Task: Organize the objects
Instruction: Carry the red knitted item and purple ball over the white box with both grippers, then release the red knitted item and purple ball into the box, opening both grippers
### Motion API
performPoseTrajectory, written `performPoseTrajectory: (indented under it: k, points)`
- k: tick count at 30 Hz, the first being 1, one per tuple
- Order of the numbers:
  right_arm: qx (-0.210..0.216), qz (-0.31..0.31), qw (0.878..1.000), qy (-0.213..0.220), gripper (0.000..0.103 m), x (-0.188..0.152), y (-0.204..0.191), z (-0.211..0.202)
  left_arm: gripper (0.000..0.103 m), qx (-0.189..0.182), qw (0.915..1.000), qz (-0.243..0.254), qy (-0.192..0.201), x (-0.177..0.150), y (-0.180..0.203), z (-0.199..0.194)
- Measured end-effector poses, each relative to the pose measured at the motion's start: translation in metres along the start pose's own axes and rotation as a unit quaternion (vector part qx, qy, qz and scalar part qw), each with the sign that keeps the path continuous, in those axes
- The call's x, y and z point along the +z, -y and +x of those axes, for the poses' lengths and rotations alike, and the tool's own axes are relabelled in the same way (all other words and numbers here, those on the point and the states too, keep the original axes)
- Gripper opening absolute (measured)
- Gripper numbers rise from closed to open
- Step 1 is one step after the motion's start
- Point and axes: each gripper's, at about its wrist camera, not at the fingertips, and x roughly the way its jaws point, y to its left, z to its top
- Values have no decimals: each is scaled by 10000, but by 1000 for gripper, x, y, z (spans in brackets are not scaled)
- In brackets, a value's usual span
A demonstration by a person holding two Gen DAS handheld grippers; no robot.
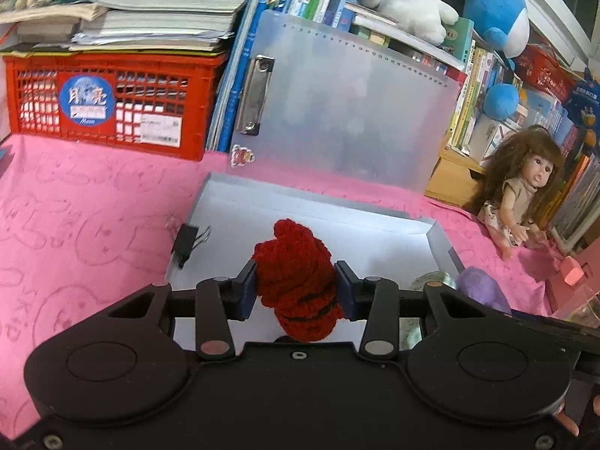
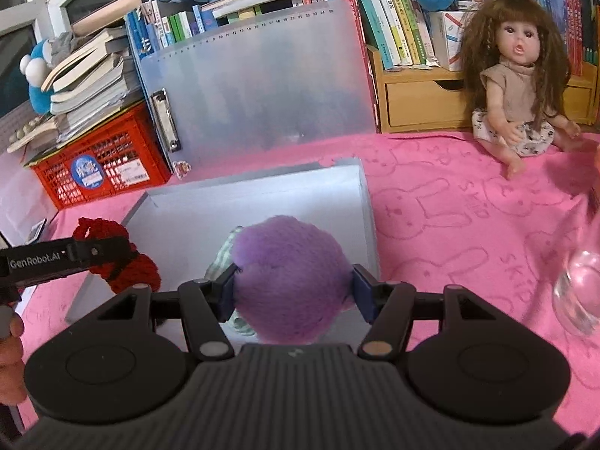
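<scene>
My left gripper (image 1: 296,288) is shut on a red crocheted yarn bundle (image 1: 296,277) and holds it over the open white box (image 1: 375,225). The bundle also shows in the right wrist view (image 2: 120,258), with the left gripper's finger across it. My right gripper (image 2: 294,288) is shut on a fluffy purple pom-pom (image 2: 288,277) above the box's near right part (image 2: 300,202). The pom-pom shows at the box's right edge in the left wrist view (image 1: 483,285). A green checked cloth item (image 2: 223,255) lies in the box under the pom-pom.
A pink bunny-print cloth (image 2: 450,225) covers the table. A frosted clipboard (image 1: 337,105), a red crate (image 1: 108,101) with stacked books, bookshelves and plush toys stand behind. A doll (image 2: 521,75) sits at the right. A clear glass (image 2: 581,288) stands at the right edge. A black binder clip (image 1: 185,243) grips the box's left wall.
</scene>
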Motion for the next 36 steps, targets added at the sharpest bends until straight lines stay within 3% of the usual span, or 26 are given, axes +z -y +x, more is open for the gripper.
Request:
performPoseTrajectory:
  k: [9, 14, 16, 24, 30, 36]
  points:
    - [-137, -42, 9999, -19, 68, 16, -4, 16, 44, 119, 9998, 126, -132, 1, 10, 21]
    - [-17, 36, 9999, 98, 84, 20, -1, 11, 74, -15, 9999, 161, -45, 2, 8, 14]
    - [-24, 53, 9999, 145, 90, 20, -1, 8, 76, -40, 9997, 222, 24, 2, 8, 8]
    - [59, 113, 9997, 198, 93, 18, 3, -10, 83, -107, 9998, 161, 88, 4, 4, -14]
    - [95, -113, 9993, 356, 103, 10, 0, -31, 88, -209, 9989, 375, 171, -2, 5, -37]
    - [204, -202, 9984, 480, 103, 1, -3, -52, 91, -304, 9975, 612, 184, -16, 7, -62]
